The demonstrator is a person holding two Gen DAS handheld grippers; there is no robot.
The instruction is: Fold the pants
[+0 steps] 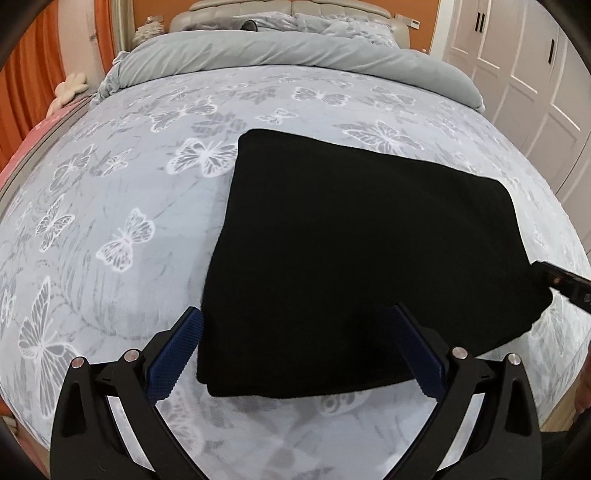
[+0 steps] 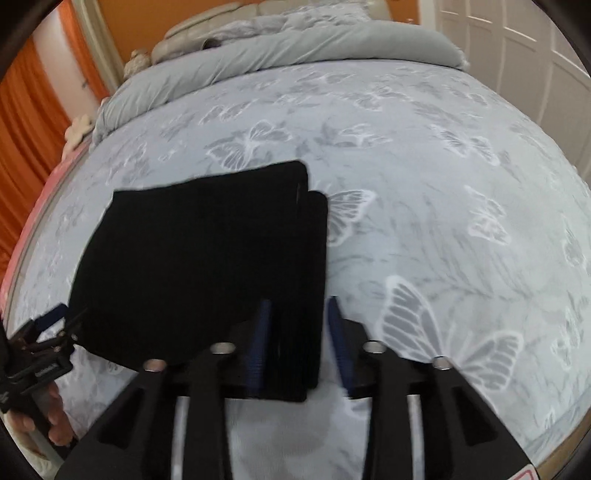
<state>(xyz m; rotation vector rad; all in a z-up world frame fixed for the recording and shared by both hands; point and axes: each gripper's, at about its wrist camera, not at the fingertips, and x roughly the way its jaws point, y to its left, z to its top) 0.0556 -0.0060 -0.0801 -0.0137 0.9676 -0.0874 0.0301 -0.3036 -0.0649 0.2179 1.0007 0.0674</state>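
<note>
The black pants (image 1: pixel 362 251) lie folded into a thick rectangle on the butterfly-print bed cover (image 1: pixel 110 206). My left gripper (image 1: pixel 295 314) is open; its blue-padded fingers (image 1: pixel 177 354) straddle the near left corner of the pants. In the right wrist view the pants (image 2: pixel 199 266) lie left of centre. My right gripper (image 2: pixel 299 306) is partly open, with its fingers either side of the pants' near right edge. The frame is blurred, so I cannot tell whether the fingers touch the cloth. The left gripper also shows there (image 2: pixel 51 325) at the far left.
A grey duvet (image 1: pixel 288 55) is bunched at the head of the bed with a beige headboard (image 1: pixel 288 9) behind. Orange curtains (image 1: pixel 33 74) hang on the left. White wardrobe doors (image 1: pixel 517 55) stand on the right. The bed edge runs along the left.
</note>
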